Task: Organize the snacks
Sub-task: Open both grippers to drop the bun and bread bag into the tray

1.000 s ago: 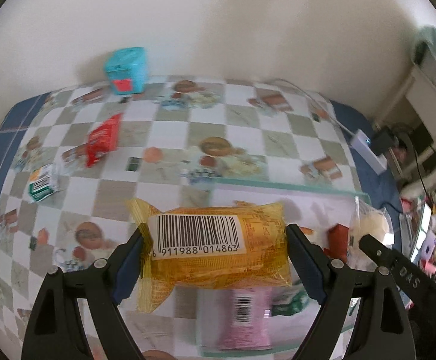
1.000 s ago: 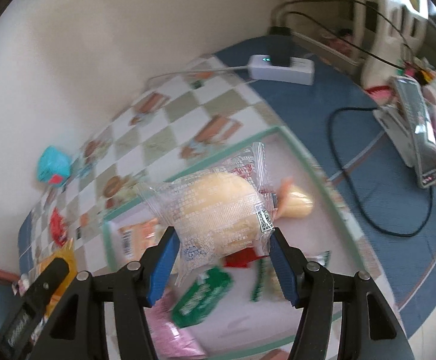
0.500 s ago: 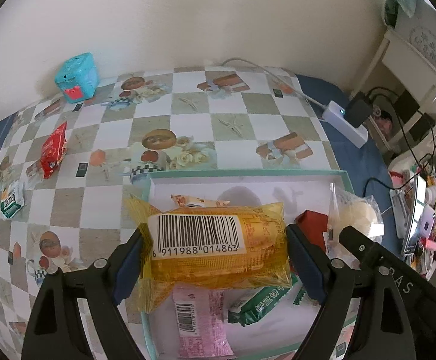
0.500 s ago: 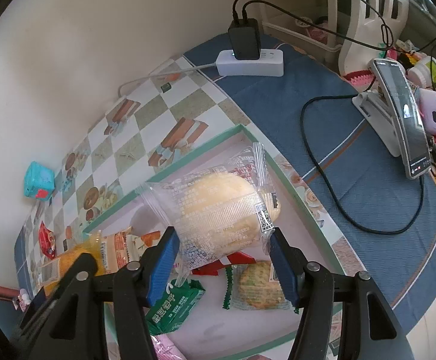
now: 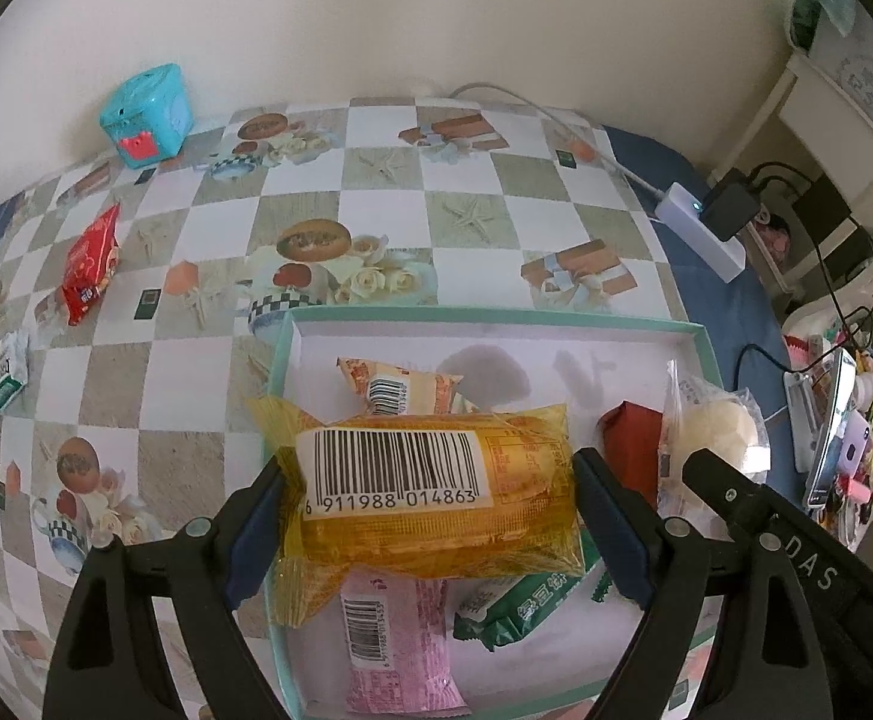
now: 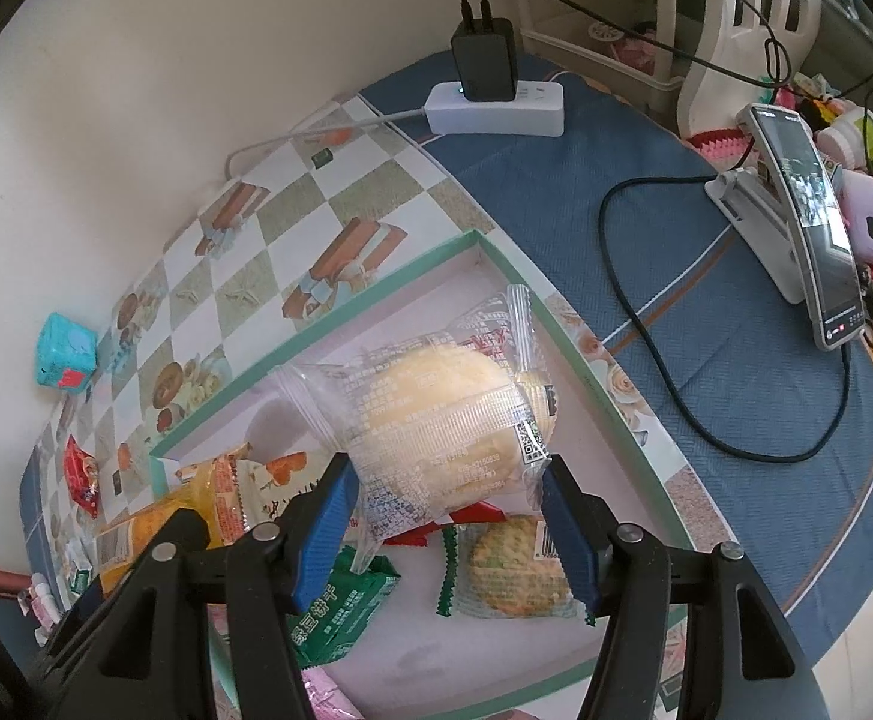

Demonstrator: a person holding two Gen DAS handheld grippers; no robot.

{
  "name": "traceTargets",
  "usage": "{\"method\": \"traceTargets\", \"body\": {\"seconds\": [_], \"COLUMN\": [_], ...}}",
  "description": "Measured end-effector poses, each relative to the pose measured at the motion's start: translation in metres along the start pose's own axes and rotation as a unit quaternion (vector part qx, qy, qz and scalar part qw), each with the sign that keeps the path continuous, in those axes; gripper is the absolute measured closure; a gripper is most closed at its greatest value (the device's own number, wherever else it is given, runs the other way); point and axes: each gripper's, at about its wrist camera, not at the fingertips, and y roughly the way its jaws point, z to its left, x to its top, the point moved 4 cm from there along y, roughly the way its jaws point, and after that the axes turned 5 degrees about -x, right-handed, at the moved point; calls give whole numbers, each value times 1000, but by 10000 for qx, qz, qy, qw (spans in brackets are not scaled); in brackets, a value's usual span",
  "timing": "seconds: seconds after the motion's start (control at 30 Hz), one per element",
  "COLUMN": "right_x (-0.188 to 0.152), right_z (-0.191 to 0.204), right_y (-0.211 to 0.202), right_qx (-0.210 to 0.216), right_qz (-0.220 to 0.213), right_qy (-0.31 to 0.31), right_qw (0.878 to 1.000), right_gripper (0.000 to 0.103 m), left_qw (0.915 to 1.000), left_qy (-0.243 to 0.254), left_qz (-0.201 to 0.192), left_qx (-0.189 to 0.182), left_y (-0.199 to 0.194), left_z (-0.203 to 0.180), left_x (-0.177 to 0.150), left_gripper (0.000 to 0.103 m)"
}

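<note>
Clamped crosswise in the left gripper (image 5: 430, 516): a yellow snack pack (image 5: 436, 498), long axis running pad to pad, barcode up, above the green-rimmed tray (image 5: 496, 317). Pinched in the right gripper (image 6: 445, 519): a clear-wrapped bun (image 6: 436, 414), lengthwise across the pads, over the same tray's right side.

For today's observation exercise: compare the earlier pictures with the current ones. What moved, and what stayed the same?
The left gripper carried the yellow snack pack from beside the tray to above it. The right gripper moved slightly over the tray. Unchanged: both grips, the right on the clear-wrapped bun; nothing released.
</note>
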Motion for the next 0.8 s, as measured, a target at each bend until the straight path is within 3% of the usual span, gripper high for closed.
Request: {"method": "traceTargets", "body": {"seconds": [0.1, 0.17, 0.47, 0.67, 0.8], "right_x": [0, 0, -2, -3, -4], "right_z": [1, 0, 4, 8, 10], "right_y": [0, -1, 1, 1, 0], "right_qx": [-10, -19, -12, 21, 2], "right_qz": [-9, -12, 25, -1, -50], "right_qy": [-14, -16, -96, -176, -231], "right_qw": [10000, 10000, 9999, 9998, 9997], "right_gripper": [38, 37, 36, 23, 8], "left_qw": [10000, 9999, 9983, 9942, 9902], "left_qy": [-74, -119, -538, -1018, -1334], "left_qz": [-31, -61, -208, -331, -374], "left_qx": [-54, -90, -14, 123, 196], "left_y": [-2, -4, -19, -30, -36], "left_z": [2, 4, 25, 52, 70], "left_x": [1, 2, 6, 7, 6], "left_gripper": [11, 5, 5, 5, 5]}}
